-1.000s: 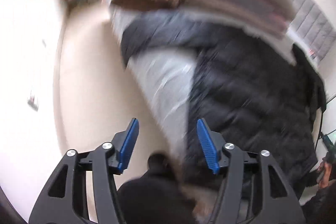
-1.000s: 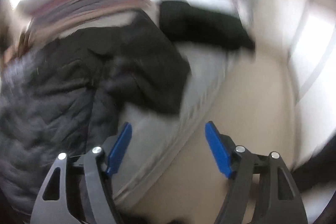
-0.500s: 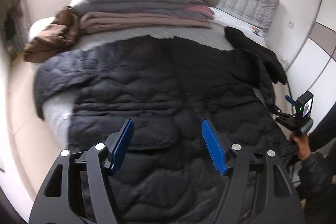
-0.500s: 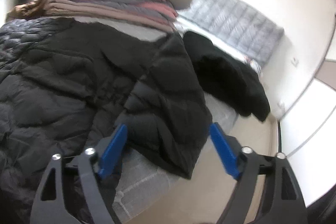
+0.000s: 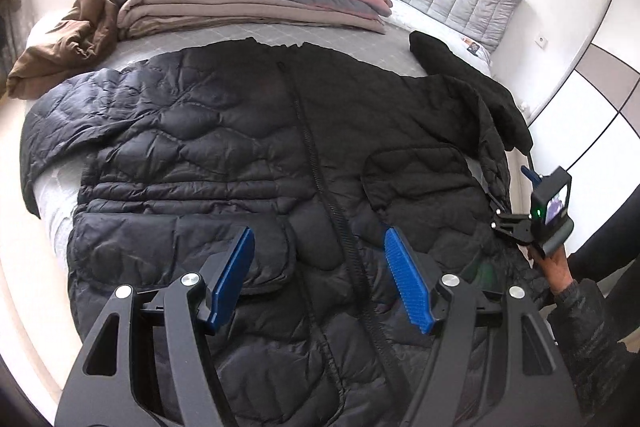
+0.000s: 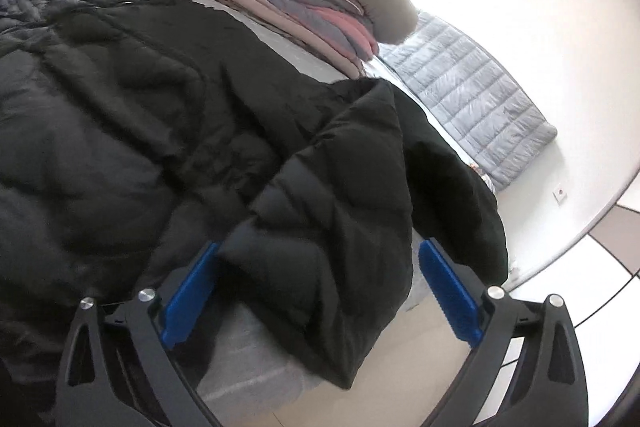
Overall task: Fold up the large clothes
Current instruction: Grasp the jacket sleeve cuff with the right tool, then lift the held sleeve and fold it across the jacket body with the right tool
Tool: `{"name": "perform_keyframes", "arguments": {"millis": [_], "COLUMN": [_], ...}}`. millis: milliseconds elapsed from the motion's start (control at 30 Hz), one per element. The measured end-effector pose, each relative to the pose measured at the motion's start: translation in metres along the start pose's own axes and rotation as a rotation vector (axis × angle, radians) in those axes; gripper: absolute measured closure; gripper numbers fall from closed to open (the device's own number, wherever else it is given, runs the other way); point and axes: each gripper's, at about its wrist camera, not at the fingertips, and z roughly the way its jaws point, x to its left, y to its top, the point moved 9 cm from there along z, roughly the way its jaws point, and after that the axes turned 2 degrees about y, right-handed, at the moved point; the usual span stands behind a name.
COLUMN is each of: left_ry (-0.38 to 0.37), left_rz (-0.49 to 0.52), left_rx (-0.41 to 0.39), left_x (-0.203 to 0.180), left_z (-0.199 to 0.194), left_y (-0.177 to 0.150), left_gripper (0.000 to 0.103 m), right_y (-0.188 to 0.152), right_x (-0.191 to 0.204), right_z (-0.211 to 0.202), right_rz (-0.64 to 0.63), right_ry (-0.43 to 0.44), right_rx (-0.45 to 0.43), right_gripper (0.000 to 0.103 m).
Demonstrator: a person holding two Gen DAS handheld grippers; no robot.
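Jacket [image 5: 248,155] lies flat on the bed [image 5: 224,35] — your left gripper [image 5: 320,283] hovers agape above its hem; your right gripper [image 6: 320,291] is opening astride its sleeve [image 6: 336,227], pads clear.

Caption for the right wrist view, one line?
Right gripper, fingers opening, straddles the black puffer jacket's sleeve hanging over the bed edge.

We read no text, label, brand or number anywhere; the small printed card [image 5: 474,47] far beyond the tongs is too blurred to make out.
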Motion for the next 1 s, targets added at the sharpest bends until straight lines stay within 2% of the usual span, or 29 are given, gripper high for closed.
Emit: {"name": "perform_keyframes", "arguments": {"millis": [100,333,367,400,433,467,567,633,733,900,1000], "left_ry": [-0.005,-0.008,-0.006,-0.004,-0.004,-0.005,-0.009,-0.011,-0.017,-0.02,-0.024], "left_rz": [0.003,0.001,0.001,0.001,0.002,-0.001,-0.009,-0.011,-0.018,-0.031,-0.035], "left_rx": [0.004,0.015,0.016,0.016,0.019,0.023,0.03,0.031,0.037,0.054,0.069], "left_x": [-0.003,-0.004,-0.005,-0.005,-0.005,-0.005,-0.005,-0.005,-0.004,-0.003,-0.004], "left_z": [0.002,0.007,0.008,0.008,0.01,0.011,0.012,0.013,0.016,0.028,0.038], "left_y": [-0.001,-0.005,-0.005,-0.006,-0.007,-0.007,-0.009,-0.01,-0.011,-0.01,-0.009], "left_gripper": [0.038,0.038,0.038,0.038,0.038,0.038,0.038,0.037,0.036,0.035,0.034], "right_y": [-0.004,-0.013,-0.013,-0.013,-0.015,-0.017,-0.02,-0.017,0.0,0.048,0.07], "right_x": [-0.015,-0.026,-0.029,-0.031,-0.039,-0.044,-0.07,-0.09,-0.121,-0.185,-0.225], "right_z": [0.012,0.023,0.024,0.025,0.027,0.029,0.032,0.029,0.019,0.0,-0.001], "right_rz": [0.073,0.188,0.223,0.252,0.316,0.353,0.511,0.596,0.658,0.748,0.818], "right_ry": [0.016,0.13,0.156,0.17,0.2,0.208,0.265,0.301,0.322,0.376,0.415], "right_rx": [0.035,0.099,0.107,0.115,0.13,0.138,0.131,0.104,0.043,-0.063,-0.09], "right_gripper": [0.008,0.011,0.027,0.047,0.057,0.075,0.087,0.089,0.091,0.092,0.092]}}
